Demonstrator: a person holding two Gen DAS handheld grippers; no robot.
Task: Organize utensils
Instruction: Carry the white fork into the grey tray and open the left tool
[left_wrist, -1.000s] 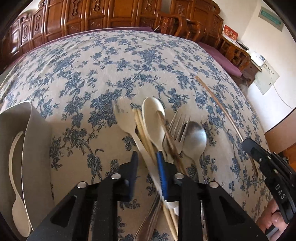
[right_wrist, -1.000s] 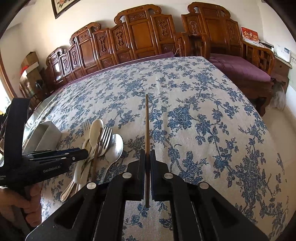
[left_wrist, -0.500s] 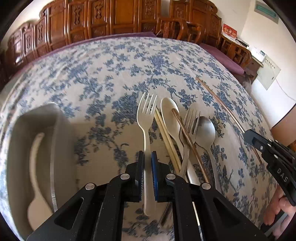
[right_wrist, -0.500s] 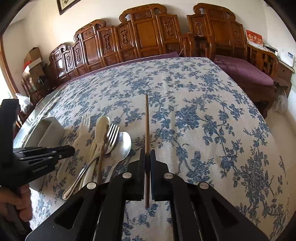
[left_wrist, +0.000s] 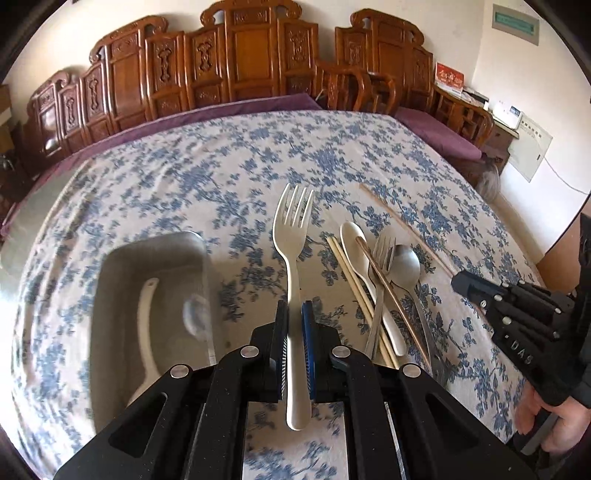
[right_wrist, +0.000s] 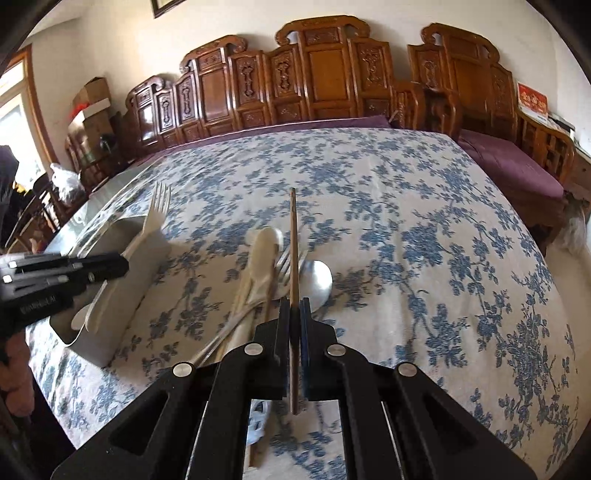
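Observation:
My left gripper (left_wrist: 294, 314) is shut on the handle of a pale fork (left_wrist: 293, 236), held above the tablecloth with its tines pointing away. To its left sits a grey metal tray (left_wrist: 110, 266) with a white spoon (left_wrist: 146, 321) inside. My right gripper (right_wrist: 294, 306) is shut on a brown chopstick (right_wrist: 293, 236), lifted over the heap. The heap holds a white spoon (left_wrist: 352, 240), a metal fork (left_wrist: 384, 251), a metal spoon (left_wrist: 405, 262) and pale chopsticks (left_wrist: 351, 273). In the right wrist view the left gripper (right_wrist: 122, 264) carries the fork (right_wrist: 157, 210) above the tray (right_wrist: 96, 347).
A blue-flowered cloth (right_wrist: 424, 229) covers the table. Carved wooden chairs (right_wrist: 325, 74) line the far side, with purple cushions (right_wrist: 517, 162) on the right. A hand (left_wrist: 546, 424) holds the right gripper's body (left_wrist: 517, 321) at the right edge of the left wrist view.
My left gripper closed on the pale fork, lifted it from the heap and swung left toward the tray. My right gripper carried the brown chopstick left, over the heap.

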